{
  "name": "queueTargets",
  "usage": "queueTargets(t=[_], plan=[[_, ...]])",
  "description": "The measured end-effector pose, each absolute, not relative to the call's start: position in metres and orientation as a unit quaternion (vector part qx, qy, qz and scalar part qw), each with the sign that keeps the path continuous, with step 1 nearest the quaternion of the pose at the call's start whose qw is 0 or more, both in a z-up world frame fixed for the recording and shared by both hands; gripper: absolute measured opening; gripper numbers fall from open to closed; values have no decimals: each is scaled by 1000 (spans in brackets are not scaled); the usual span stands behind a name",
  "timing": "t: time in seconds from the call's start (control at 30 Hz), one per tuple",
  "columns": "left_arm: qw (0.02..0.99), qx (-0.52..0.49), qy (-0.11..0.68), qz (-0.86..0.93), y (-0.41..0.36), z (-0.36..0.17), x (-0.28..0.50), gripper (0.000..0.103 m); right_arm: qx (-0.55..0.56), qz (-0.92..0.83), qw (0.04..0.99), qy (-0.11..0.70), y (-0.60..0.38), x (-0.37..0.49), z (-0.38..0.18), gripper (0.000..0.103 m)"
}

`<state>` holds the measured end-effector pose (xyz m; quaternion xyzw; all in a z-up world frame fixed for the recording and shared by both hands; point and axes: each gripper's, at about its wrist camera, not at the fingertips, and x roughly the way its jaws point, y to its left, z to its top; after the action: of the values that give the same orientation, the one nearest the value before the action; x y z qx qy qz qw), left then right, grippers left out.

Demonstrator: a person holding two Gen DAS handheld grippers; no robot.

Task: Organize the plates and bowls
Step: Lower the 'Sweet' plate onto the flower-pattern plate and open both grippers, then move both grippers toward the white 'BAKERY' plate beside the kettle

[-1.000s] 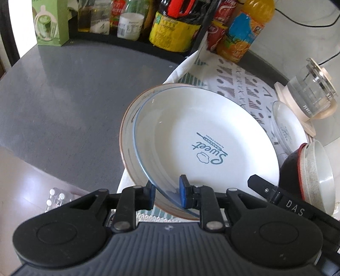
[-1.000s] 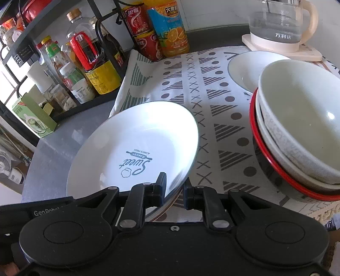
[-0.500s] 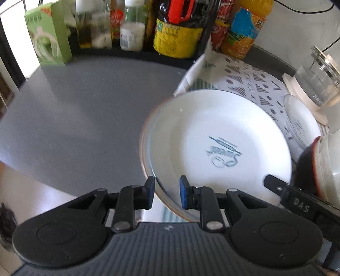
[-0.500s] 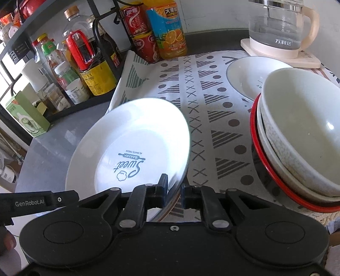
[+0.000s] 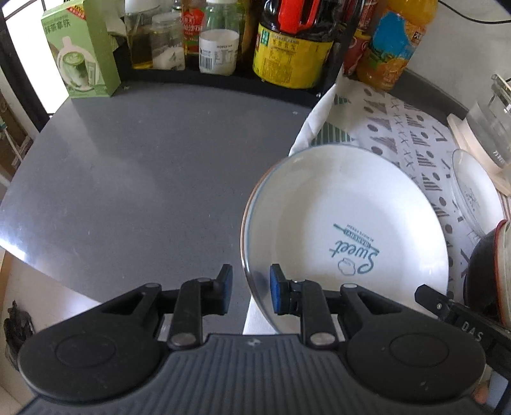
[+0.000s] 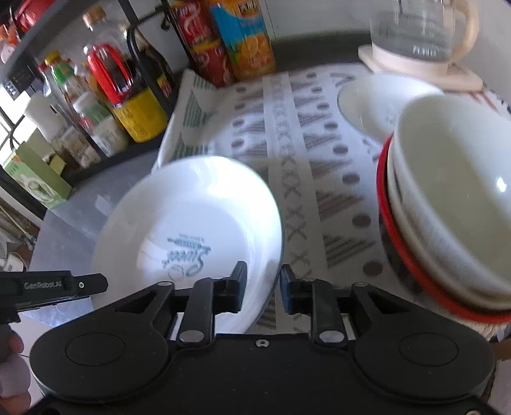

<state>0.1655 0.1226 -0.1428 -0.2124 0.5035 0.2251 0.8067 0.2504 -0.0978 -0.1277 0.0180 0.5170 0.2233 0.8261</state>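
A white plate (image 5: 345,223) printed "Sweet" lies half on the patterned cloth (image 5: 399,127) and half on the grey table; a brown rim shows under its left edge. My left gripper (image 5: 251,289) straddles the near-left rim with a gap showing beside its left pad, so it is open. In the right wrist view the same plate (image 6: 191,217) has its near-right rim between the jaws of my right gripper (image 6: 262,284). Those jaws are opening, and the right pad stands clear of the rim. Beside it, several stacked bowls (image 6: 453,198) sit in a red-rimmed black one.
A smaller white plate (image 6: 367,102) and a glass kettle (image 6: 415,28) on a beige base stand at the back right. Bottles and cans (image 5: 287,48) and a green box (image 5: 80,54) line the far edge. The grey tabletop (image 5: 143,175) stretches left.
The plate went from tilted up to lying flat. My right jaws widened off its rim. In the left wrist view the plate slid rightward and more grey table shows.
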Motion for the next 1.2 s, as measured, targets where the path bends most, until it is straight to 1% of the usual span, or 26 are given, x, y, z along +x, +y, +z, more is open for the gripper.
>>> queueTargets(t=[0.07,0.13,0.2,0.27,0.4,0.43,0.47,0.53,0.6,0.67,0.73,0.77,0.83,0.9,0.97,1.0,1.1,1.2], plan=[[810,-211,500,224,125,-138,169,22,23,223,829,512,-99,255,-121,26],[814,-207,493,226,127,-132,174,27,32,227,833,504,-100,259,-112,30],[822,-202,483,223,128,-125,181,31,38,228,836,497,-100,264,-105,37],[826,-199,479,220,129,-119,189,42,48,227,839,492,-100,271,-99,44],[833,-207,470,206,131,-108,206,52,59,217,848,480,-100,286,-87,53],[835,-207,468,203,131,-106,211,57,60,215,850,477,-100,289,-85,54],[837,-205,467,200,131,-103,215,62,61,213,852,475,-99,292,-83,57],[843,-203,460,192,130,-97,223,64,64,208,856,469,-99,298,-79,64],[846,-195,459,190,128,-92,233,67,63,202,861,463,-97,304,-75,76],[851,-191,456,178,127,-88,242,71,64,195,868,452,-96,309,-70,85],[855,-189,454,165,127,-86,251,74,65,186,875,442,-96,316,-67,86],[857,-188,453,157,127,-85,256,78,66,181,877,440,-96,320,-65,87],[862,-185,448,147,128,-83,264,83,73,170,883,432,-99,328,-60,92],[869,-177,441,136,127,-80,273,88,80,157,890,421,-104,335,-56,99],[873,-176,437,123,127,-78,282,93,86,142,895,414,-110,342,-53,101],[874,-177,438,116,127,-78,287,94,92,135,895,414,-112,346,-52,101],[873,-180,444,90,124,-78,302,102,110,112,897,412,-122,356,-49,102],[875,-173,448,65,119,-79,315,103,114,98,904,400,-128,359,-46,101]])
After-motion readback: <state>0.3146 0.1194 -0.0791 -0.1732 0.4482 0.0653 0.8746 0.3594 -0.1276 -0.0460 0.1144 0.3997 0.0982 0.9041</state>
